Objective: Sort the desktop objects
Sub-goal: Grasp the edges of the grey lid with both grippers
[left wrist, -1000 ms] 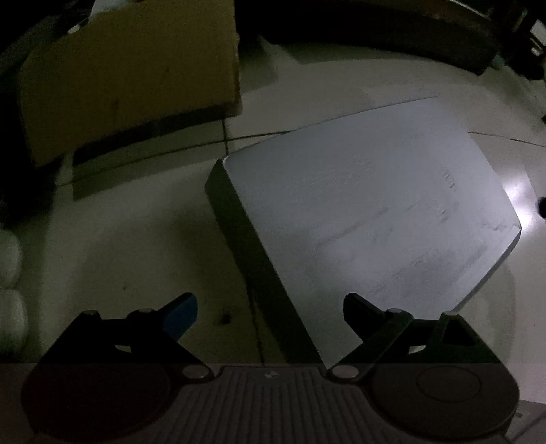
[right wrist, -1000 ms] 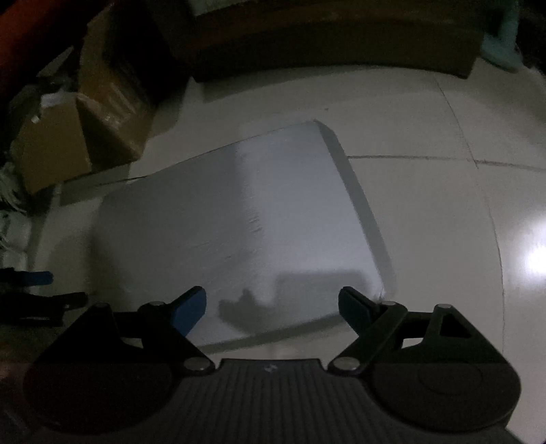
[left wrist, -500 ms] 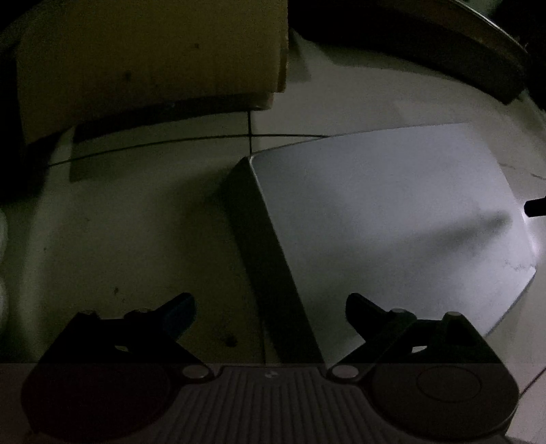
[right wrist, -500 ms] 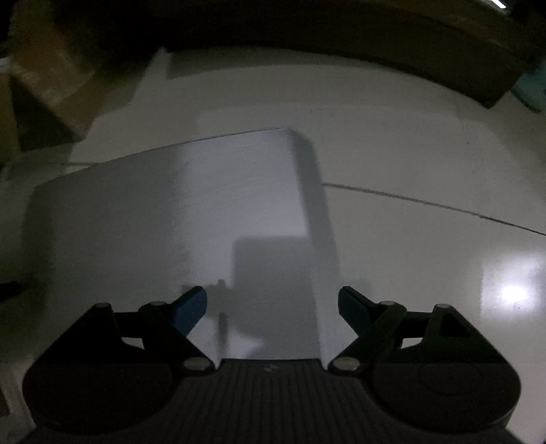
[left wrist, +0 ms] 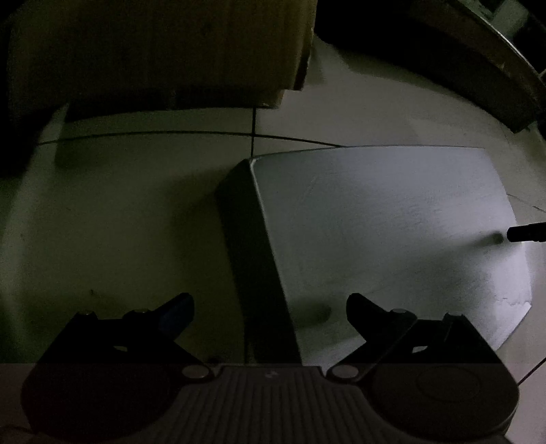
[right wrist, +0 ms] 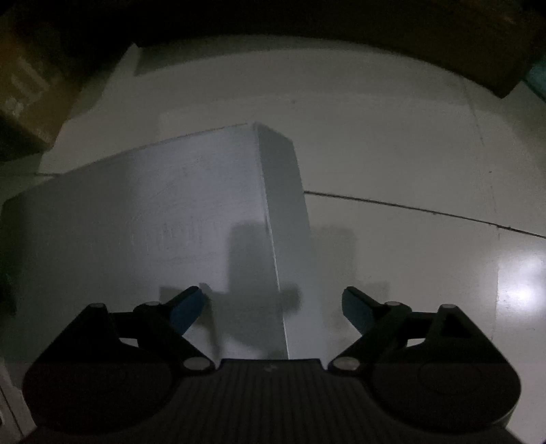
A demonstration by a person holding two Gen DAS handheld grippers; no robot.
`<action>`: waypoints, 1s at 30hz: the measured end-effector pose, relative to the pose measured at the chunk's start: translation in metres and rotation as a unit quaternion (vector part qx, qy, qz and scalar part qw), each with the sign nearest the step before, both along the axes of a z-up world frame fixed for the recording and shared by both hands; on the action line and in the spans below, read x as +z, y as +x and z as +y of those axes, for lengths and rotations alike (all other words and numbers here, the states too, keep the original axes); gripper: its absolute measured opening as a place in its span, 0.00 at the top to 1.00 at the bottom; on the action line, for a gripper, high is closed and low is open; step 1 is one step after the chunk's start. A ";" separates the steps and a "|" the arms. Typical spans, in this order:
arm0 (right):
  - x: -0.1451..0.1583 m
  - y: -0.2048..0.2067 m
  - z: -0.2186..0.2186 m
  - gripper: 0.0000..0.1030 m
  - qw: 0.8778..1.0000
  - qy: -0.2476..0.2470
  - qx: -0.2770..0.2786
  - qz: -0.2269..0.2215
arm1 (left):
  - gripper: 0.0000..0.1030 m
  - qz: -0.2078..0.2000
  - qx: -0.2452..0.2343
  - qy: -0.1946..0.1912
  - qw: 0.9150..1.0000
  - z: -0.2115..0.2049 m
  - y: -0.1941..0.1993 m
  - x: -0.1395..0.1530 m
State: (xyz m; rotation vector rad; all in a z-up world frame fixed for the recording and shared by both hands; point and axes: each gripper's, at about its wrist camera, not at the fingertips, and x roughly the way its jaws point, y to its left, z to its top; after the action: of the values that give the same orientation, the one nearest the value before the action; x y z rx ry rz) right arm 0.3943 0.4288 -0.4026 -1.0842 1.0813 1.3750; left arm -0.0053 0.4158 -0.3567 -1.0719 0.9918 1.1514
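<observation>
The scene is dim. A large flat white box (left wrist: 382, 232) lies on the tiled floor. My left gripper (left wrist: 269, 310) is open and empty above the box's dark left side edge. In the right wrist view the same box (right wrist: 163, 225) fills the left half. My right gripper (right wrist: 273, 304) is open and empty, straddling the box's right top edge from above. A fingertip of the right gripper (left wrist: 527, 233) shows at the right edge of the left wrist view, over the box top.
A brown cardboard box (left wrist: 157, 51) stands on the floor behind the white box, to the left. Another carton (right wrist: 24, 88) sits at the far left of the right wrist view. Dark furniture (right wrist: 341, 24) runs along the back. Light tiled floor (right wrist: 426, 164) lies to the right.
Both grippers have moved lower and closer to the white box, the left toward its left edge and the right toward its right edge. Both stay open.
</observation>
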 end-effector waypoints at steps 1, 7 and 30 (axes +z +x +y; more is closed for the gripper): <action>-0.001 0.001 0.001 0.11 1.000 0.000 -0.001 0.002 | 0.05 0.000 0.003 -0.001 1.000 0.001 -0.001 -0.001; -0.005 0.003 0.005 0.10 1.000 0.013 0.003 0.013 | 0.05 -0.010 0.007 -0.001 1.000 0.002 -0.005 -0.007; -0.021 0.032 0.010 0.00 0.997 -0.039 -0.009 0.067 | 0.03 0.024 0.013 0.065 0.998 -0.005 -0.014 -0.004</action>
State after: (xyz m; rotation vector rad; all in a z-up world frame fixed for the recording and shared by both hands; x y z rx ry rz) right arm 0.4264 0.4390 -0.4232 -1.0472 1.2482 1.4161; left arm -0.0191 0.4112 -0.3607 -0.9599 0.9293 1.2509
